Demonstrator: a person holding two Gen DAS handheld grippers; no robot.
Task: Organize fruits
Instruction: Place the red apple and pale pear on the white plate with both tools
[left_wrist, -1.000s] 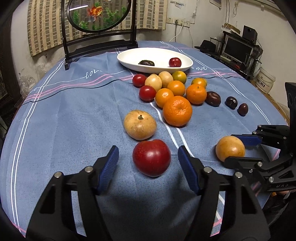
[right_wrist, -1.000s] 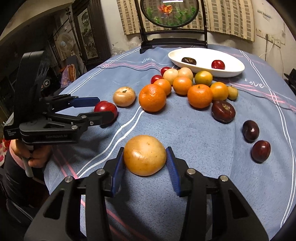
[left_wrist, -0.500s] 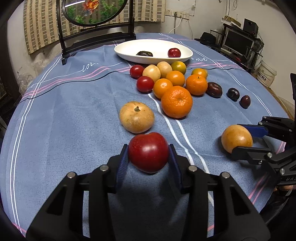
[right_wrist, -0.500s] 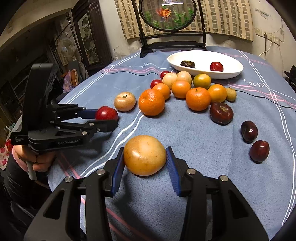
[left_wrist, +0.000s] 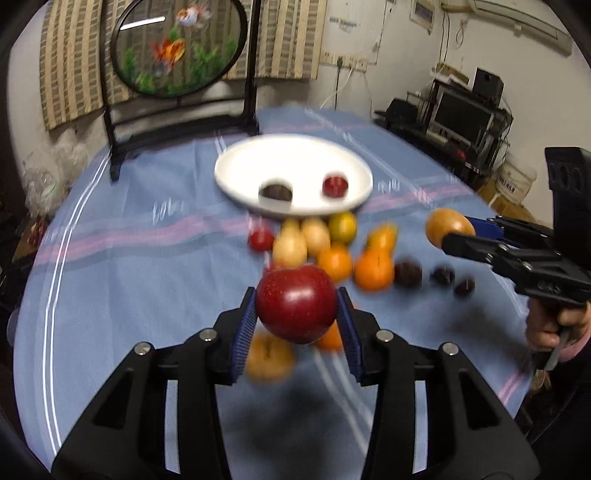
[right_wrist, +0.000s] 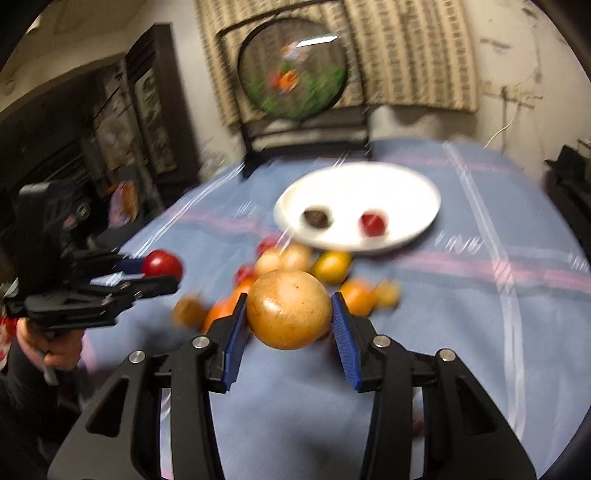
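Note:
My left gripper (left_wrist: 296, 314) is shut on a red apple (left_wrist: 295, 302) and holds it in the air above the blue tablecloth. My right gripper (right_wrist: 289, 317) is shut on a round tan fruit (right_wrist: 289, 309), also lifted off the cloth. Each gripper shows in the other's view: the right one with its tan fruit (left_wrist: 448, 226), the left one with its apple (right_wrist: 162, 263). Ahead lies a white oval plate (left_wrist: 240, 166) with a dark fruit (left_wrist: 276, 192) and a small red fruit (left_wrist: 335, 185) in it. Several oranges, pale and red fruits (left_wrist: 334, 258) lie blurred on the cloth before the plate.
Three dark plums (left_wrist: 441, 275) lie right of the oranges. A round fish-painting screen on a black stand (left_wrist: 177, 48) rises behind the plate. A person's hand (left_wrist: 554, 325) grips the right tool's handle. Shelves with electronics (left_wrist: 465, 110) stand beyond the table's right edge.
The left gripper closed on the red apple and lifted it. The right gripper lifted the tan fruit off the cloth. Both moved forward towards the plate.

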